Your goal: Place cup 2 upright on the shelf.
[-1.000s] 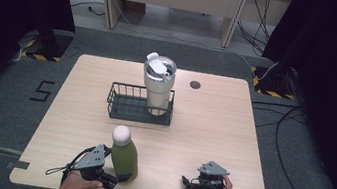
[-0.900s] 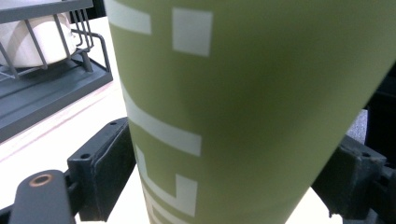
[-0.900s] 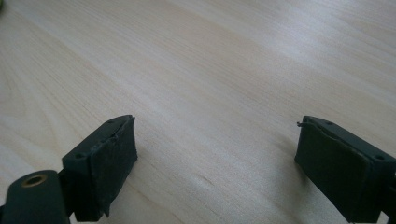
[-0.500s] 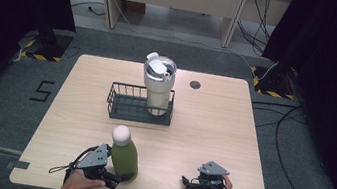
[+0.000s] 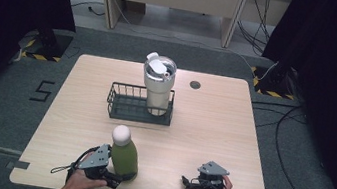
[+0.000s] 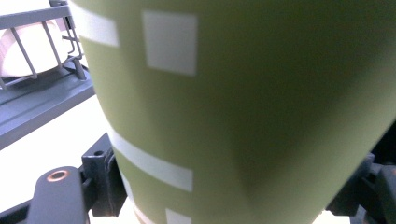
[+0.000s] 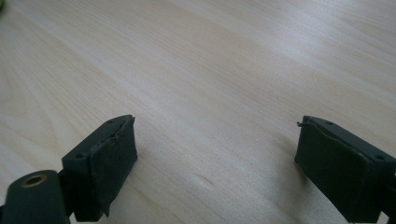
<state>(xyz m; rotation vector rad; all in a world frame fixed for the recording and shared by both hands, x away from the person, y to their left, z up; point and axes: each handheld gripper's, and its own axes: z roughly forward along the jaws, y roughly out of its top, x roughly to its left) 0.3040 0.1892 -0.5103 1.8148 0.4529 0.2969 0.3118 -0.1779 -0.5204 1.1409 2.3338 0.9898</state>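
At the near left of the surface [image 5: 211,131], the left gripper [image 5: 111,179] is clamped around the base of an upright green bottle [image 5: 123,156], apparently the grasp before a lift. The right gripper [image 7: 215,172] rests near right, jaws apart on nothing. Next likely calls for raising the bottle toward the wire basket [image 5: 126,110], beside the white tumbler [image 5: 158,85].

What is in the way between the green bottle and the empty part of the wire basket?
Nothing visible. The green bottle stands at the near edge, at the left hand-held gripper. Bare tabletop lies between it and the wire basket. The white tumbler fills the basket's right end, leaving the left part free.
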